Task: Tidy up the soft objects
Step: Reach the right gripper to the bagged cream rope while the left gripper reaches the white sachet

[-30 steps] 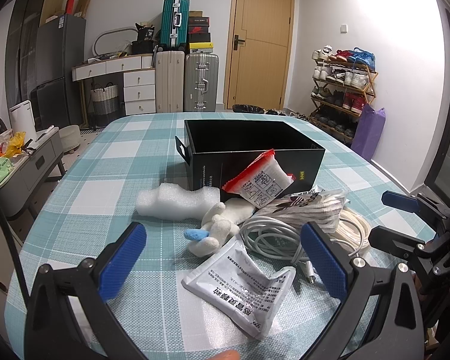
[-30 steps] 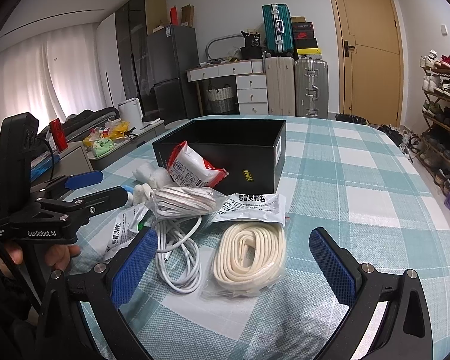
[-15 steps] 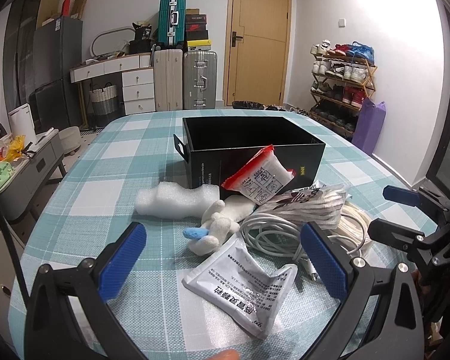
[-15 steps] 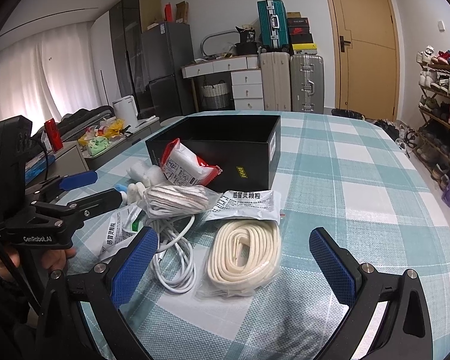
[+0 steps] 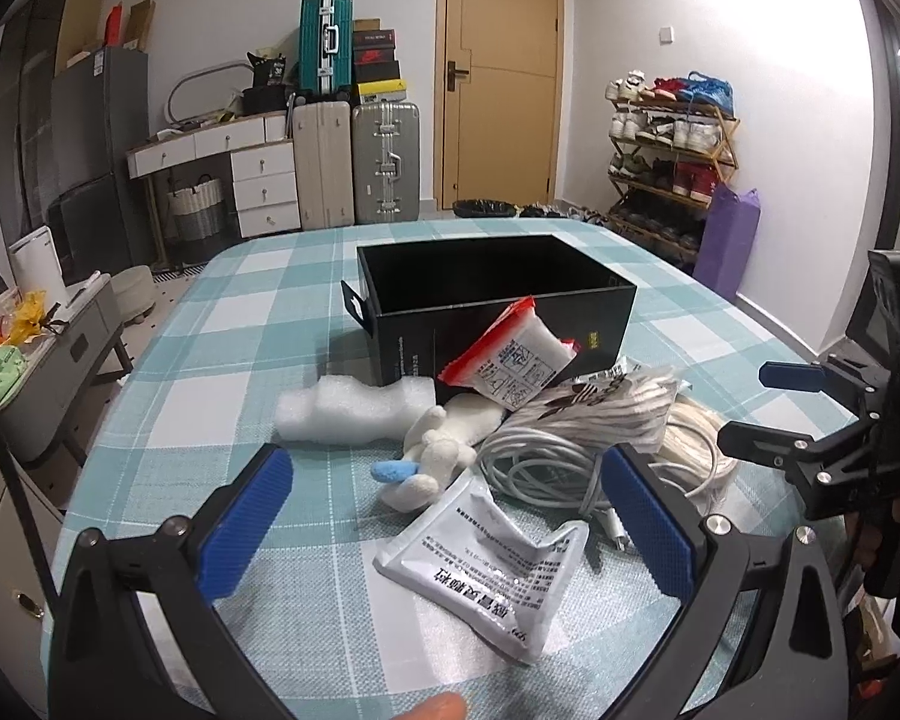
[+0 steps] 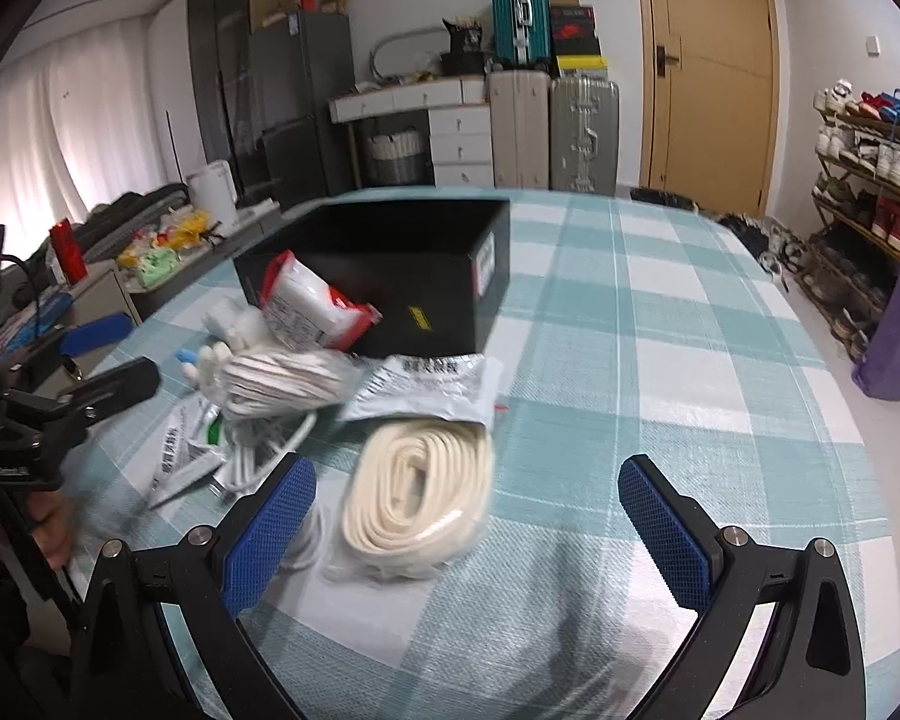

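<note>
An open black box [image 5: 498,294] [image 6: 390,258] stands on the checked tablecloth. In front of it lies a heap: a red and white packet [image 5: 510,360] [image 6: 306,300], white foam [image 5: 348,408], a white plush toy [image 5: 432,456], a bagged striped bundle [image 5: 606,408] [image 6: 282,378], a white cable [image 5: 540,462], a silver sachet [image 5: 492,558], a second sachet [image 6: 432,390] and a cream coiled strap in a bag [image 6: 420,492]. My left gripper [image 5: 444,522] is open just before the silver sachet. My right gripper [image 6: 462,534] is open over the near end of the coiled strap.
The table [image 6: 660,360] is round with a teal checked cloth; bare cloth stretches to the right of the box. Suitcases [image 5: 384,162], drawers, a door and a shoe rack [image 5: 666,162] stand behind. A grey side cabinet [image 5: 48,348] sits left of the table.
My right gripper has swung left and closer over the coiled strap; its view is blurred from motion. The left gripper has barely shifted. Both stay open.
</note>
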{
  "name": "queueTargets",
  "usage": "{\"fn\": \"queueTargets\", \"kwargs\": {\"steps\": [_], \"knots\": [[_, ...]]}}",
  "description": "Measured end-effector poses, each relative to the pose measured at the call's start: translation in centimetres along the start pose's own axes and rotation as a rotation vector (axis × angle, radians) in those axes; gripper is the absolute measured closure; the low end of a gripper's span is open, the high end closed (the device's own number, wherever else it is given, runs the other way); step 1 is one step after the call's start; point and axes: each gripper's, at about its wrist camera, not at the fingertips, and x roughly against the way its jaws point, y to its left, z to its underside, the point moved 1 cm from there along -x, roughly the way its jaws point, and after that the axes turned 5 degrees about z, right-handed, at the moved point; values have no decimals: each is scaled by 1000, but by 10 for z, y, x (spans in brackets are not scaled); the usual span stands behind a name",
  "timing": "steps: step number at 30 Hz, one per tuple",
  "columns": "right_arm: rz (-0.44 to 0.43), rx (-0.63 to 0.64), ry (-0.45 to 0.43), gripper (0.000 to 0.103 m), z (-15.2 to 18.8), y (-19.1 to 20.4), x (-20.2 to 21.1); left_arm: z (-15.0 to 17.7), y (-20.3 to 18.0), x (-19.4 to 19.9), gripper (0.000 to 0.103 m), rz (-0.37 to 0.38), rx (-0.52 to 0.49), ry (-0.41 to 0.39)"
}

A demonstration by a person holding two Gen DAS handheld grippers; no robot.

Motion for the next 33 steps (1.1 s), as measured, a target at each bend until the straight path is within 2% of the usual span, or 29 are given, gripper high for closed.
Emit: {"fn": "queueTargets", "kwargs": {"steps": [6,13,17,22,30,33], "knots": [[2,24,59,0,0,1,-11,0,7,-3,0,13,47,2],[11,68,109,0,1,9,-23,3,8,-11,0,8,20,84],[6,89,130,0,2,14,-26,6,11,-17,0,-3,41,116],[1,103,139,1,1,16,-29,8,9,-19,0,17,24,134],[-19,95,145,11,-1,13,-35,12,6,-29,0,1,21,207],[-8,102,162,19,1,11,-38,14,8,-33,0,-6,38,231]]}}
